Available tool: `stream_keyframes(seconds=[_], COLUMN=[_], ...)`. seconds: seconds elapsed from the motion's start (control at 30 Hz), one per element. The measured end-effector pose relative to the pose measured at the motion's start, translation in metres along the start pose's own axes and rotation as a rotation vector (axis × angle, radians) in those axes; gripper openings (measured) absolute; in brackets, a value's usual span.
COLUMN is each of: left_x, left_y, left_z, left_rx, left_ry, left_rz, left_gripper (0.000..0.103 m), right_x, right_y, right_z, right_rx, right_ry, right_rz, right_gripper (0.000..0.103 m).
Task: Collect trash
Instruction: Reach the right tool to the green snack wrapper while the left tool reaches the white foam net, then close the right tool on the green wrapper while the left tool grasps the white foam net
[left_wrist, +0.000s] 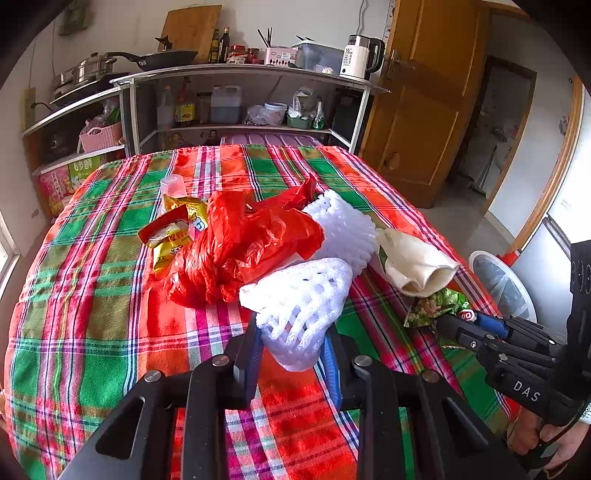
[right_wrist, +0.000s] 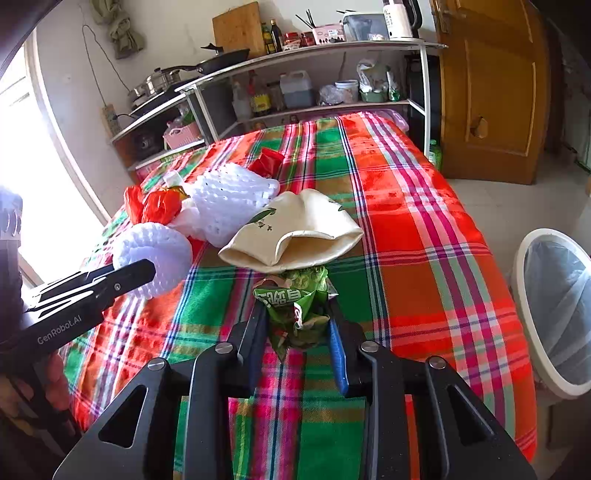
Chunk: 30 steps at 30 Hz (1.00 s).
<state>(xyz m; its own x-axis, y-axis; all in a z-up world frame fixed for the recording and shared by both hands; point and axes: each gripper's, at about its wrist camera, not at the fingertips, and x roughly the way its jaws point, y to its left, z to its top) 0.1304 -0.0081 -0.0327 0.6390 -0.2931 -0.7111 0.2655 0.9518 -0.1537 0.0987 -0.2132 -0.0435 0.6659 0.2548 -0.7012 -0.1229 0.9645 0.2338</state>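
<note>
The left gripper (left_wrist: 291, 343) has its jaws clamped on a white foam net sleeve (left_wrist: 301, 295) at lower centre of the left wrist view. The right gripper (right_wrist: 299, 328) has its jaws clamped on a crumpled green snack wrapper (right_wrist: 295, 302) at centre of the right wrist view. Behind these, mid-frame on the plaid-covered desk (left_wrist: 110, 295), lie a red plastic bag (left_wrist: 243, 251), a second foam net (left_wrist: 343, 225), a beige paper wrapper (right_wrist: 295, 236) and yellow snack packets (left_wrist: 170, 236). A lined white bin (right_wrist: 554, 314) stands at the right edge.

The bin (right_wrist: 554, 317) is cut by the edge; the plastic cup (left_wrist: 173, 186) half hidden behind wrappers (left_wrist: 170, 236).
</note>
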Motion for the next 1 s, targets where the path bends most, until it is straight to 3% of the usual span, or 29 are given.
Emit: stream_keyframes(seconds=[0.73, 0.83, 1.0], left_x=[-0.045, -0.049, -0.044], left_y=[-0.005, -0.015, -0.015], left_z=[-0.026, -0.027, -0.043], left_rx=[0.029, 0.070, 0.130], left_ry=[-0.020, -0.030, 0.037], left_rz=[-0.103, -0.133, -0.111], left_gripper=[0.029, 0.029, 0.031], right_x=[-0.048, -0.051, -0.049], right_y=[0.004, 0.002, -0.001], right_z=[-0.017, -0.018, -0.021], right_rx=[0.001, -0.001, 0.002], right_ry=[-0.088, -0.091, -0.080], right_rz=[0.028, 0.024, 0.027], right_gripper=[0.023, 0.023, 0.023])
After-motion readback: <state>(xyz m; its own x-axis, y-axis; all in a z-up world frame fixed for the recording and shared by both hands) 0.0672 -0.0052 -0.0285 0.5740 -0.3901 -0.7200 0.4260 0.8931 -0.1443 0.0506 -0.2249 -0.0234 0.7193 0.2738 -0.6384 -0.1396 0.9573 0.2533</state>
